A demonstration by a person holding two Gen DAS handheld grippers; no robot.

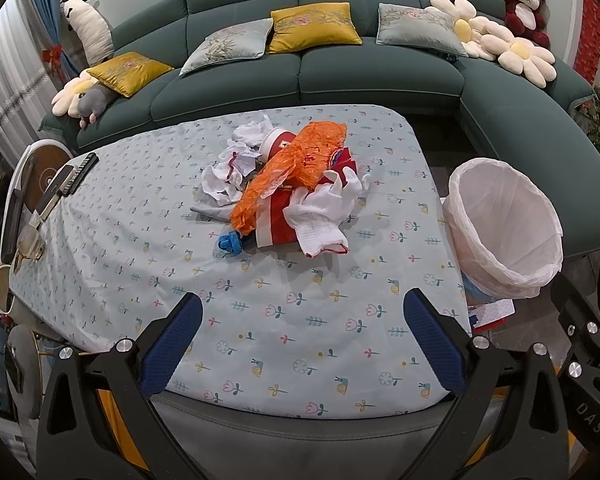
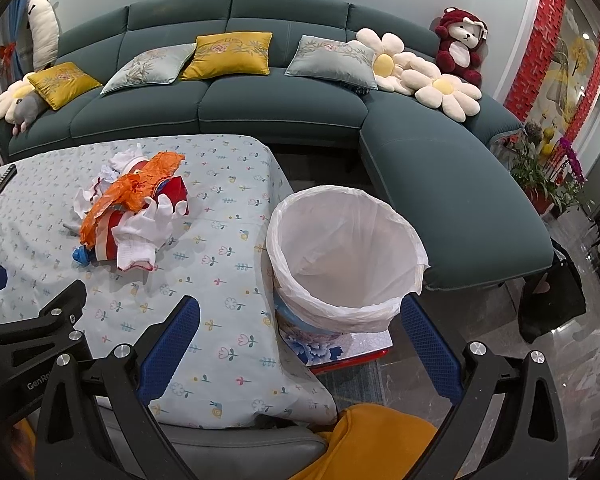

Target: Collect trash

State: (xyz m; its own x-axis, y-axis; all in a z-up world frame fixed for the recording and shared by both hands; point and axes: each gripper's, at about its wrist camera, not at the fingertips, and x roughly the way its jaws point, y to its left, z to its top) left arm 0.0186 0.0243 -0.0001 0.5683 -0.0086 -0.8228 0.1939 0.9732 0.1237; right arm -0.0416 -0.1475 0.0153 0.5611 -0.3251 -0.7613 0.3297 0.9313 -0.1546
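A trash pile lies mid-table: an orange plastic bag (image 1: 296,160) over a red and white carton (image 1: 278,216), a red paper cup (image 1: 278,145), crumpled white tissues (image 1: 230,172), a white glove (image 1: 326,208) and a small blue piece (image 1: 229,242). The pile also shows in the right wrist view, with the orange bag (image 2: 130,192) on top. A bin with a white liner (image 1: 504,224) stands off the table's right edge, also in the right wrist view (image 2: 344,252). My left gripper (image 1: 302,312) is open and empty over the table's near part. My right gripper (image 2: 300,314) is open and empty, near the bin.
The table has a floral cloth (image 1: 300,320). A black comb-like object (image 1: 74,174) and glasses (image 1: 30,240) lie at its left end. A green sofa (image 1: 300,72) with cushions stands behind. The bin rests on a patterned box (image 2: 340,350). Potted plants (image 2: 540,172) stand at far right.
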